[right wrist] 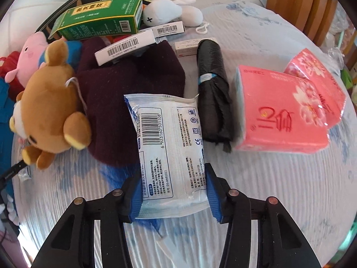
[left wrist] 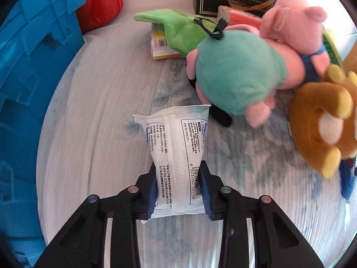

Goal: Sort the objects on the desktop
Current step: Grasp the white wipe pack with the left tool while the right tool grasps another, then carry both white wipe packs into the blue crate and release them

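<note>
Between our left gripper (left wrist: 179, 189) pads sat a white crinkled wipes packet (left wrist: 178, 154), pinched narrow at its waist, its far end resting on the striped cloth (left wrist: 100, 134). Beyond the fingertips lay soft plush, a teal-dressed pig (left wrist: 238, 76); bare cloth lay leftward. Our right gripper (right wrist: 175, 194) clamped a flat glossy mask packet (right wrist: 169, 147), beside a black bag roll (right wrist: 212, 93).
</note>
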`<state>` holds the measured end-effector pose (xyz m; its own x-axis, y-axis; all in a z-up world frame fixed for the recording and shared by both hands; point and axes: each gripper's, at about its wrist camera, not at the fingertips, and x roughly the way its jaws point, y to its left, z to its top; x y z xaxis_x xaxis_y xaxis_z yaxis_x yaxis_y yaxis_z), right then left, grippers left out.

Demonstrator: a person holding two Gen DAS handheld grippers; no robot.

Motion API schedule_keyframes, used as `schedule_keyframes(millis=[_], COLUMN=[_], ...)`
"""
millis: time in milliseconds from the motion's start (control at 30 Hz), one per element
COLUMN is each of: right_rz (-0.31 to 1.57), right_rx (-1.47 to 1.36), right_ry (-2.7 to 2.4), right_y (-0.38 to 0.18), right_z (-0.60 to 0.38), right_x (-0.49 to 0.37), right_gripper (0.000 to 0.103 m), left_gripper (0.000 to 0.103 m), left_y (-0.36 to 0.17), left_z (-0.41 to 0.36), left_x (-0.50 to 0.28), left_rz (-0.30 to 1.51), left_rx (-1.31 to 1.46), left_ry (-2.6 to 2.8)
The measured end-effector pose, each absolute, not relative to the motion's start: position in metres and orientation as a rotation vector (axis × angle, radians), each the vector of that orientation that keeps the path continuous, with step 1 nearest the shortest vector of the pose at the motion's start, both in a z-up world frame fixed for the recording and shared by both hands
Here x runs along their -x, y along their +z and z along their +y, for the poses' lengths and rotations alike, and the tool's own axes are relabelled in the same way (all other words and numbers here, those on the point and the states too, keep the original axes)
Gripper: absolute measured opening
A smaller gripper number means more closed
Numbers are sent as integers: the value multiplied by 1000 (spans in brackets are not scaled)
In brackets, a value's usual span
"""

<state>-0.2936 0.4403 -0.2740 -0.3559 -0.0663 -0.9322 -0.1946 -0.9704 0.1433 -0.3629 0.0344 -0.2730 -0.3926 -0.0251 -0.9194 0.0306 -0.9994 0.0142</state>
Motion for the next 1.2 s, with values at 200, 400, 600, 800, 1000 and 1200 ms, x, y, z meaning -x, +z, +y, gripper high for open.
schedule_keyframes(millis=[200,400,600,800,1000,1200], right_rz=[324,225,78,-14,-81,-139], right_rx=[1642,1503,1350,1190,1040,896], right_ry=[2575,2674,2820,2998,3181,3336], right_y=[-249,-213,-171,-124,-73,-25], right_z=[439,426,399,343,257,151], right_x=[267,249,222,210,204,198], right_gripper=[48,48,48,48,48,48], left_gripper=[32,32,32,32,32,32], left_y=[-235,-189,-145,-96,-56,-3], left_z=[38,35,34,25,-5,-59], left_x=[328,296,247,215,197,174], left_rz=[9,-42,-40,-61,-82,-109], left_rx=[-1570,-1373,-1172,-989,-853,-661], left_ry=[-2669,-2741,-2823,-2898,-2913,-2914])
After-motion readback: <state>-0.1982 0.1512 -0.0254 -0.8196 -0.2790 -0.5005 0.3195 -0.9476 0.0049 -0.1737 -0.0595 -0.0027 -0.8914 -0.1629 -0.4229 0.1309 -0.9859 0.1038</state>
